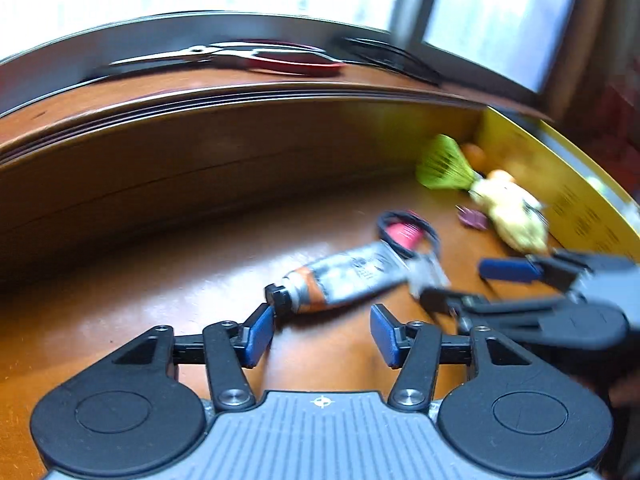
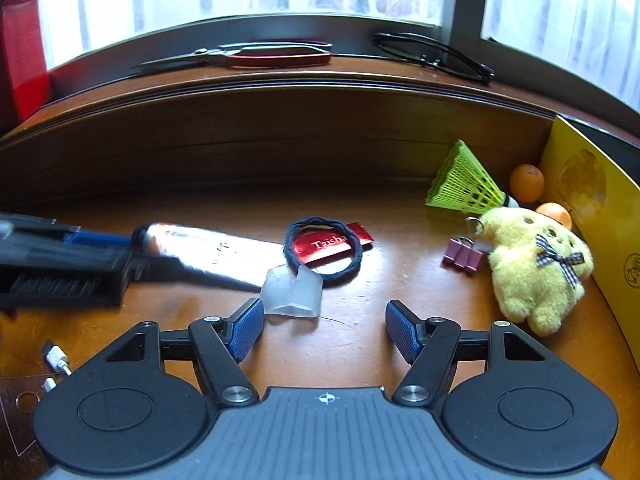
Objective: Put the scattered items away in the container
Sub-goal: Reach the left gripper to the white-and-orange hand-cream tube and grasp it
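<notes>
Left gripper [image 1: 322, 334] (jaws apart) touches the tube [image 1: 348, 276] cap

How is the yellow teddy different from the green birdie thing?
The yellow teddy is soft and fluffy; the green shuttlecock is a stiff plastic mesh cone. The teddy wears a checked bow and looks bigger; the shuttlecock is plain. The teddy is pale yellow, the shuttlecock lime green. Both lie on the wooden table.

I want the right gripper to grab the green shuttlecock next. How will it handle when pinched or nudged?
The green shuttlecock is probably very light, with an open mesh skirt that would flex if pinched. Lying on its side, the cone would likely roll in a curve if nudged, perhaps toward the orange balls beside it.
</notes>
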{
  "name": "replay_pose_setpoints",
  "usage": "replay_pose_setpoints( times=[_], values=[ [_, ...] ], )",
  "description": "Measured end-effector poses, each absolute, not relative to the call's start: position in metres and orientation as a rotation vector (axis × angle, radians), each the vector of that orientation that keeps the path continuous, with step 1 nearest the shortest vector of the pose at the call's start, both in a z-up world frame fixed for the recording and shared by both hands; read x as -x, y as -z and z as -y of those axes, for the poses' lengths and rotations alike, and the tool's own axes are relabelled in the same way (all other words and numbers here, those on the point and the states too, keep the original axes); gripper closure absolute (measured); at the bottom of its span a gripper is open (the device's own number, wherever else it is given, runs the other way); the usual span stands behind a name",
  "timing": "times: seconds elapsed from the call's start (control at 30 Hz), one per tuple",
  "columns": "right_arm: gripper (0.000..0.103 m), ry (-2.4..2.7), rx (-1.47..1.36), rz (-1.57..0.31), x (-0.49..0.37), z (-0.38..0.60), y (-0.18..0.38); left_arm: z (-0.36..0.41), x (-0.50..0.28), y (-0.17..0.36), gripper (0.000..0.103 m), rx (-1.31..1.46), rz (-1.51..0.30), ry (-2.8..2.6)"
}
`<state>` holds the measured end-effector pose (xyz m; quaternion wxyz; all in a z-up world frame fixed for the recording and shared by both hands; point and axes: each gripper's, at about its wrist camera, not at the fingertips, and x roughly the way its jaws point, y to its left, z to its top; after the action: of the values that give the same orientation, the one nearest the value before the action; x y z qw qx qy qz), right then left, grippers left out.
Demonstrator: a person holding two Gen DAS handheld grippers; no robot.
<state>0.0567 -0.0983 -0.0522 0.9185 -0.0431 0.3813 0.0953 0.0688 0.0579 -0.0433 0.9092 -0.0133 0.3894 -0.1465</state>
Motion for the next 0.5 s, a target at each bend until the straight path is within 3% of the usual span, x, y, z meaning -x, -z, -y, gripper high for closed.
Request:
replay_pose_setpoints(
  times=[0.07, 0.23, 0.5],
  values=[
    [0.036, -0.177, 0.069, -0.790, -0.055, 0.106, 0.053, -0.054, -0.065, 0.040, 0.038, -0.012, -0.781, 0.304],
    [0.034, -0.140, 0.044, -0.793, -0.054, 0.117, 0.054, -0.061, -0.083, 0.039, 0.039, -0.065, -0.756, 0.341],
    [0.020, -0.138, 0.040, -0.790, -0.054, 0.119, 0.058, -0.053, -0.090, 0.052, 0.038, -0.221, -0.765, 0.465]
  ],
)
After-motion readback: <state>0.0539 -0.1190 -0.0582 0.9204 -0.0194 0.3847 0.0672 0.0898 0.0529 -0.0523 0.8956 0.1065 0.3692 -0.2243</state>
